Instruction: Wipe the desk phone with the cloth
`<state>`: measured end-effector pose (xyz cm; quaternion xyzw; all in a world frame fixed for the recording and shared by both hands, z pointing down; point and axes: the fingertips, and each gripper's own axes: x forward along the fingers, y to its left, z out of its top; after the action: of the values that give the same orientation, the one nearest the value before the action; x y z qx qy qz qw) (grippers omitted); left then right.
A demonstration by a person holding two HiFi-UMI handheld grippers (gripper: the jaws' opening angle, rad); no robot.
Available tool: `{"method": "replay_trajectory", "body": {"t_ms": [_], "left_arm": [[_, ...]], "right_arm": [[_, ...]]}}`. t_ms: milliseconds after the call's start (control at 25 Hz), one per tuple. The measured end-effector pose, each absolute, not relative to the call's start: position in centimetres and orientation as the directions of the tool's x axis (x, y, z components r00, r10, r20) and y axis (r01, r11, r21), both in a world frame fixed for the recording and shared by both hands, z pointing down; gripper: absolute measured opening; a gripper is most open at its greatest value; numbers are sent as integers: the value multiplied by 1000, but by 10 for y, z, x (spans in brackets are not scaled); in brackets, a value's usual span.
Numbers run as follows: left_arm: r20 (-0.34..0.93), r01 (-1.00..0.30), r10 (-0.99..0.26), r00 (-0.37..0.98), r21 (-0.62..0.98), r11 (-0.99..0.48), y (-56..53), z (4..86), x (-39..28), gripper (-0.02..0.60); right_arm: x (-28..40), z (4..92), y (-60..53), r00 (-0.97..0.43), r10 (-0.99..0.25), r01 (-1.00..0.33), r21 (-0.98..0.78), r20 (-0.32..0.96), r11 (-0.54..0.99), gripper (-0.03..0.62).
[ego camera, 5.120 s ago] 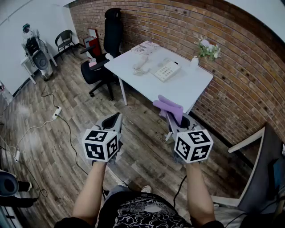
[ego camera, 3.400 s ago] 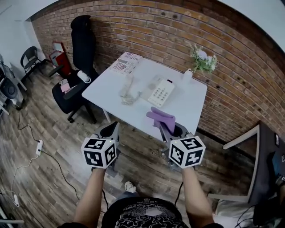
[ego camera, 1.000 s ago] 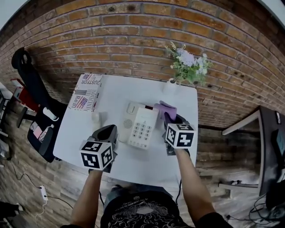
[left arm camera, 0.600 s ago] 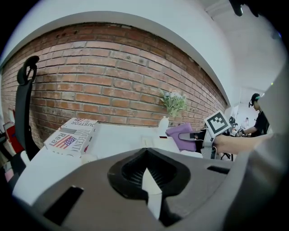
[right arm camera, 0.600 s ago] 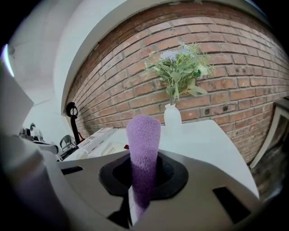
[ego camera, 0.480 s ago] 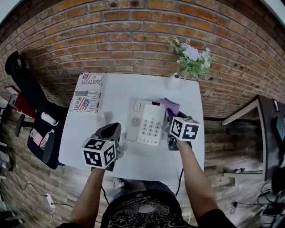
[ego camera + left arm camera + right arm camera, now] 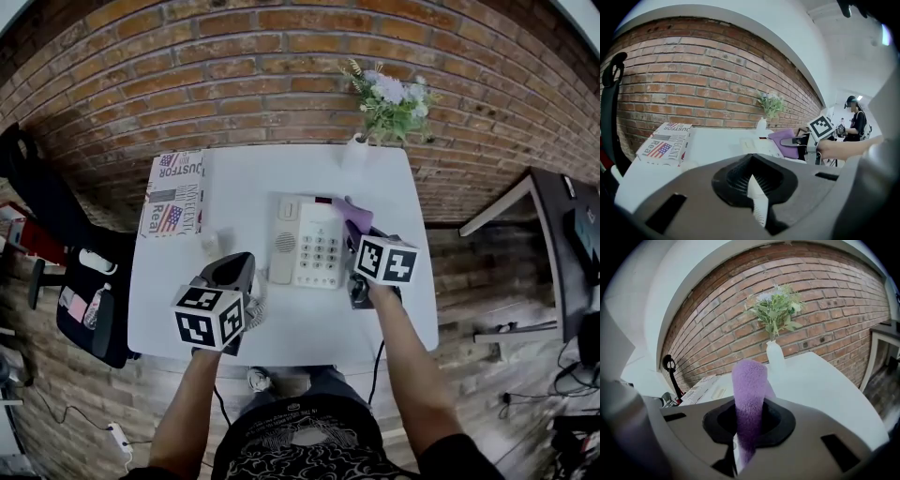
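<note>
The desk phone (image 7: 309,242) is set on the white table (image 7: 272,169), long axis near to far, just left of the right gripper (image 7: 360,234), which is clamped on the purple cloth (image 7: 356,212); the left gripper (image 7: 236,270), closed and empty, is held near the phone's left.

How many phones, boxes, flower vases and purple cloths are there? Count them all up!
Desk phone: 1
Box: 1
Flower vase: 1
Purple cloth: 1
Total: 4
</note>
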<state>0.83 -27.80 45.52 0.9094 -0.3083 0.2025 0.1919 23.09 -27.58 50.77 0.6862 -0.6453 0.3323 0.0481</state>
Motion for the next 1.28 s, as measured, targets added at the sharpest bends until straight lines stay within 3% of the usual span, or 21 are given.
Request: {"method": "replay_trajectory", "body": {"t_ms": [1280], "left_arm": [[456, -493, -355, 816, 231, -839, -236, 456, -27, 5]], "right_arm": [[166, 530, -176, 30, -838, -877, -387, 545, -284, 44]]}}
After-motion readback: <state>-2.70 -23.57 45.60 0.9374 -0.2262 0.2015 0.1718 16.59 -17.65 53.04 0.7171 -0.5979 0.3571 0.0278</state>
